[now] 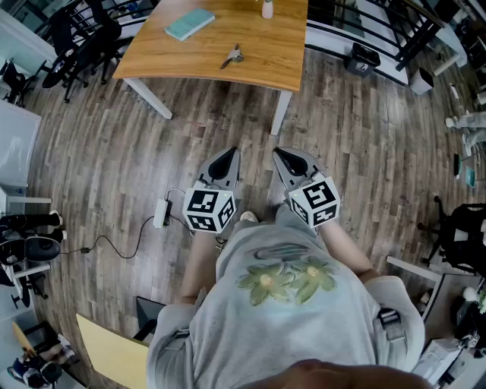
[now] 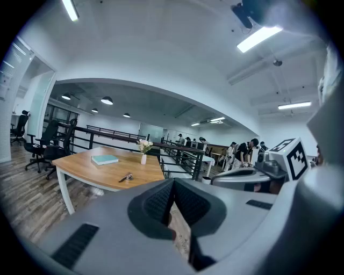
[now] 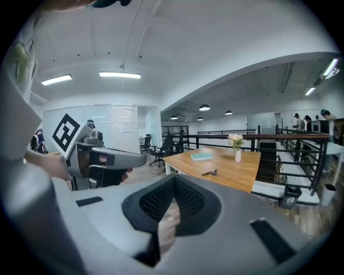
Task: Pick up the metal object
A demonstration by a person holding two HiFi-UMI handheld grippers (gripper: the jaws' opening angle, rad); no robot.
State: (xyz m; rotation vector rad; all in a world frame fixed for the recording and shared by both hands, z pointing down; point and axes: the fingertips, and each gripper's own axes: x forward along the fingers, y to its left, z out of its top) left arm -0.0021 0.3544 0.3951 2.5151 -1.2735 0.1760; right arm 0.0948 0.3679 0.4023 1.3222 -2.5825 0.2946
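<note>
The metal object [image 1: 232, 55] is a small silvery piece lying on the wooden table [image 1: 266, 61], well ahead of both grippers. It also shows in the left gripper view as the metal object [image 2: 126, 176] and in the right gripper view as the metal object [image 3: 209, 172]. My left gripper [image 1: 227, 156] and right gripper [image 1: 282, 155] are held side by side over the floor, short of the table's near edge. Both are shut with nothing between the jaws. In their own views the left gripper [image 2: 173, 183] and right gripper [image 3: 174, 180] show their dark pads meeting.
A teal book [image 1: 190, 23] and a small white vase [image 1: 267, 7] also stand on the table. Office chairs [image 1: 83, 38] are at the far left, a black bin [image 1: 363, 57] and railing beyond the table. A power strip [image 1: 161, 213] with a cable lies on the floor.
</note>
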